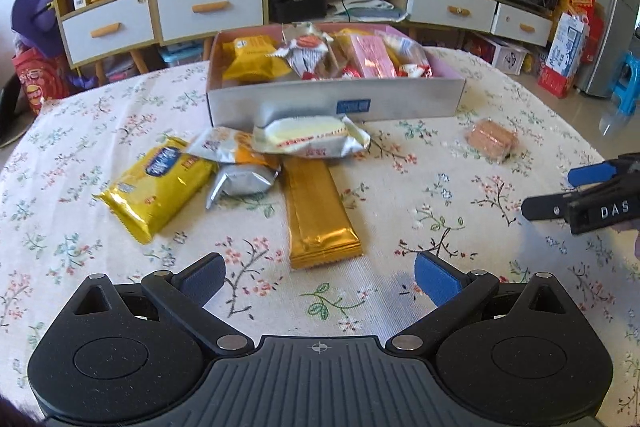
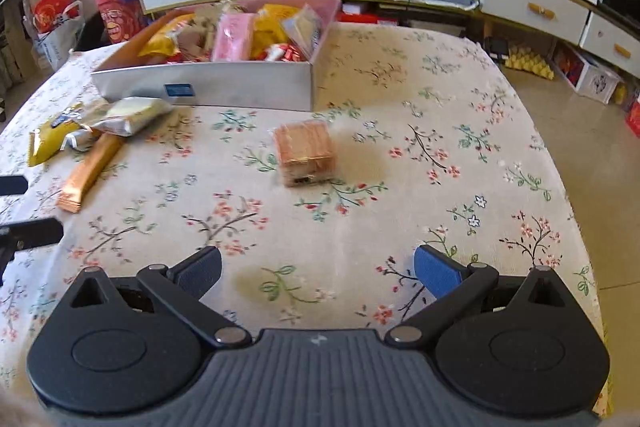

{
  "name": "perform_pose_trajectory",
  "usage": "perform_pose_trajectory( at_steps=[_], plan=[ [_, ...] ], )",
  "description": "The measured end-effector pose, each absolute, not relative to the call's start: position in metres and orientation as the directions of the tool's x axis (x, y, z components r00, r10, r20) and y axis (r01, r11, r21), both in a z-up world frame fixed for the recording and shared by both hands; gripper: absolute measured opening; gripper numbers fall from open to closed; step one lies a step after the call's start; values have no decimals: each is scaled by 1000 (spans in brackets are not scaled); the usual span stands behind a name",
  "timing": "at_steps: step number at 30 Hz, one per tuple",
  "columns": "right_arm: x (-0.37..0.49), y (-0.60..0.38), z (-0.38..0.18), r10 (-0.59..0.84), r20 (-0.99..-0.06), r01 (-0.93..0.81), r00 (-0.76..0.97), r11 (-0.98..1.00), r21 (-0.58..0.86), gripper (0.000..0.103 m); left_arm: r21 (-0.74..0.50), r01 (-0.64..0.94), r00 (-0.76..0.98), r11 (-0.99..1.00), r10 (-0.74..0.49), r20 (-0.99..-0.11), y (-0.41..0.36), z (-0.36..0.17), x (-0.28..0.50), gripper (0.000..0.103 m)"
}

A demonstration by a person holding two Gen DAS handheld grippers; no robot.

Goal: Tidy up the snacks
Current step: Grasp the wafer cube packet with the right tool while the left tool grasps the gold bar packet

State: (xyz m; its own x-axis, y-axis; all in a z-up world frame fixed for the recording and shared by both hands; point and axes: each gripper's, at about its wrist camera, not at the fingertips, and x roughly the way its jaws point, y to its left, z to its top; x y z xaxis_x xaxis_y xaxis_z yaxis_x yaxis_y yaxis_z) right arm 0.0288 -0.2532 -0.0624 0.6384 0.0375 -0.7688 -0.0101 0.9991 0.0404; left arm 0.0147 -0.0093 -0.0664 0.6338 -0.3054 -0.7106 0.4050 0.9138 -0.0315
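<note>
Two hand-held grippers above a round tabletop (image 1: 480, 163) covered by a floral-printed cloth. The left gripper (image 1: 320, 277) hovered over the near edge with its blue-padded fingers (image 1: 434, 283) spread wide and nothing between them. The right gripper (image 2: 318, 273) was likewise held with its fingers (image 2: 436, 275) wide apart and empty; in the left wrist view it entered at 3 o'clock (image 1: 560, 191).

A shallow grey cardboard box with a pink interior (image 1: 336, 103) stood toward 12 o'clock of the tabletop, holding assorted wrapped snacks, among them a yellow packet (image 1: 252, 61) and a pink packet (image 1: 370, 57).

In front of the box, loose snacks lay clustered: a white-and-silver wrapped cake (image 1: 312, 137) touching the box's front wall; a long gold foil bar (image 1: 316, 211) extending from under it toward 6 o'clock, directly ahead of the left gripper; a silver-and-orange pouch (image 1: 236, 167) just at the bar's 9 o'clock side; and a yellow foil biscuit packet with a blue label (image 1: 156, 187) farther toward 9 o'clock.

A small clear-wrapped block of pinkish wafers (image 2: 306, 153) lay apart from the cluster, at 12 o'clock of the right gripper and near the box's right corner (image 2: 312, 87).

Wooden cabinets with white drawers (image 1: 208, 7) stood beyond the tabletop.
</note>
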Motion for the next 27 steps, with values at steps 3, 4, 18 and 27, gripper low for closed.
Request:
perform_pose_trajectory(
  at_steps=[3, 4, 18, 27],
  plan=[
    [32, -254, -65, 27, -765, -9, 644, 1000, 28, 103, -22, 407, 634, 913, -300, -713, -13, -72, 18, 102],
    [33, -254, -66, 28, -761, -18, 648, 1000, 21, 103, -13, 407, 635, 913, -294, -715, -14, -75, 19, 102],
    [54, -254, -69, 52, -717, -47, 695, 999, 26, 103, -35, 373, 660, 927, -292, -692, -26, -79, 34, 101],
    [66, -247, -68, 28, -728, -26, 685, 1000, 14, 102, -55, 379, 661, 924, -311, -683, -32, -73, 42, 72]
  ],
)
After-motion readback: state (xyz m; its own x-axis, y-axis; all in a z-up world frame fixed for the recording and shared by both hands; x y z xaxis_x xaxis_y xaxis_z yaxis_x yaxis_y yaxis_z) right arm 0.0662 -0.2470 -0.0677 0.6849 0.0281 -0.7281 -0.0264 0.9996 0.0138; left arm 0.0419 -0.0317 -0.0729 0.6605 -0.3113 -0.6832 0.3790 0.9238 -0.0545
